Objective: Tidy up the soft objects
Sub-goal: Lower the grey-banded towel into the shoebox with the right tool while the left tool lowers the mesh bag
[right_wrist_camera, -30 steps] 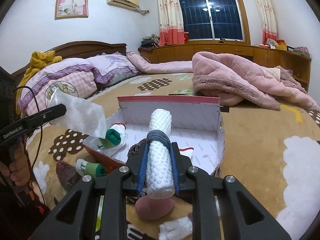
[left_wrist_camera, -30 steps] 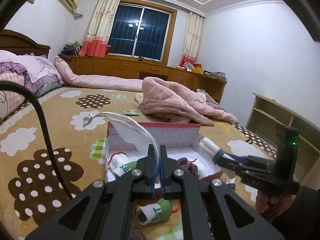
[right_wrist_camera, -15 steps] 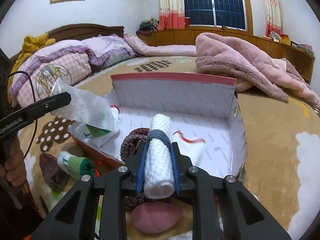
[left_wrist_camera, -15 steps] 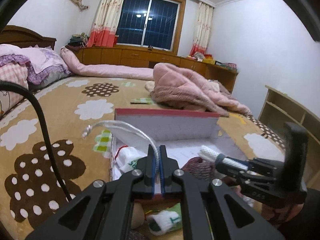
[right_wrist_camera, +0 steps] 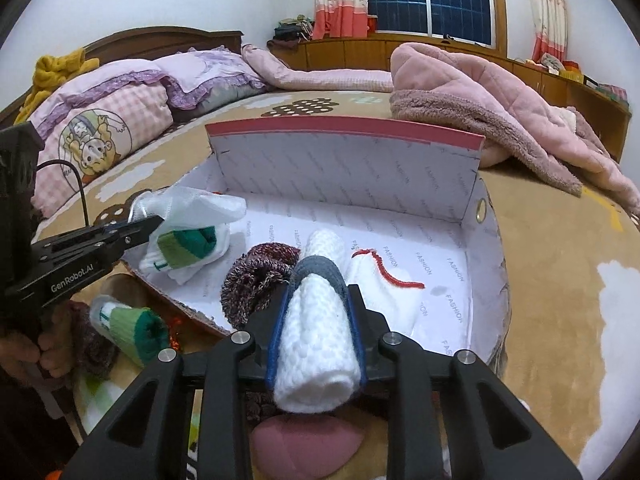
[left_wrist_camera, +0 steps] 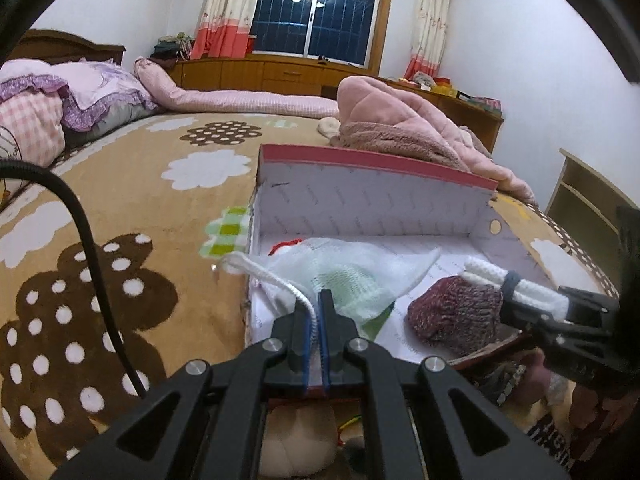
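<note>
Both grippers had been brought lower and closer to the box (right_wrist_camera: 348, 168) since the earlier frames, and the jaws of the right gripper (right_wrist_camera: 316, 308) had just been opening a little. The white roll (right_wrist_camera: 316, 344) was still seen between its pads, which seemed to touch it on both sides, with the front end of the roll over the box floor, beside the maroon sock (right_wrist_camera: 256, 276). The left gripper (left_wrist_camera: 314, 312) was closed tight on the cord (left_wrist_camera: 276, 284) of the mesh bag (left_wrist_camera: 344, 268), which was lying over the left part of the box. If the right jaws were opened more from here, the roll could probably fall on the near edge of the box and roll out onto the bed (right_wrist_camera: 560, 280), because its back half was not yet over the floor. The bag could also be dragged out again if the cord was pulled back.
</note>
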The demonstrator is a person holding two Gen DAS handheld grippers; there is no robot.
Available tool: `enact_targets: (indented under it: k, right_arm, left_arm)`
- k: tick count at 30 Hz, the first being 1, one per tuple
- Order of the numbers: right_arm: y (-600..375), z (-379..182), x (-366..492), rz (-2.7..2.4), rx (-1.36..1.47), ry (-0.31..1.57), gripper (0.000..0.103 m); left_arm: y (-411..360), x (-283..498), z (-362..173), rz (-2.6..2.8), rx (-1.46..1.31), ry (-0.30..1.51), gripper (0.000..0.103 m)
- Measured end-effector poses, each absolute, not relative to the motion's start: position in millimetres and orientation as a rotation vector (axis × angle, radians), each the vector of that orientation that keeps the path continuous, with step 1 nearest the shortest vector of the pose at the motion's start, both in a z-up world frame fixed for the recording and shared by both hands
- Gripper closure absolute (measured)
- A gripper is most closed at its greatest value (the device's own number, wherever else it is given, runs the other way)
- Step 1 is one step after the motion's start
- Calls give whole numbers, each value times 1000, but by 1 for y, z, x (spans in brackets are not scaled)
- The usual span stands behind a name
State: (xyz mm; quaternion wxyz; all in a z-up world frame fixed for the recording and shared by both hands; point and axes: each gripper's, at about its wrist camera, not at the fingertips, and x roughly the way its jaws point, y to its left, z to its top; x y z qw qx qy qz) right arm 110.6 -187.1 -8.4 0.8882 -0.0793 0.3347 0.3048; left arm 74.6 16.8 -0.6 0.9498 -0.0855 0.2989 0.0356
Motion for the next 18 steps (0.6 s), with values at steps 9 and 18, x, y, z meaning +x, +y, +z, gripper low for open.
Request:
enact_targets:
  k: [9,18]
  right_arm:
    - [-187,-10,109,590,-168,680,64]
    - [-187,-11,109,572,-177,672,61]
  left_arm:
    - [22,74,-6,92,-203,627,96]
    - [7,75,-6,46,-143,630,53]
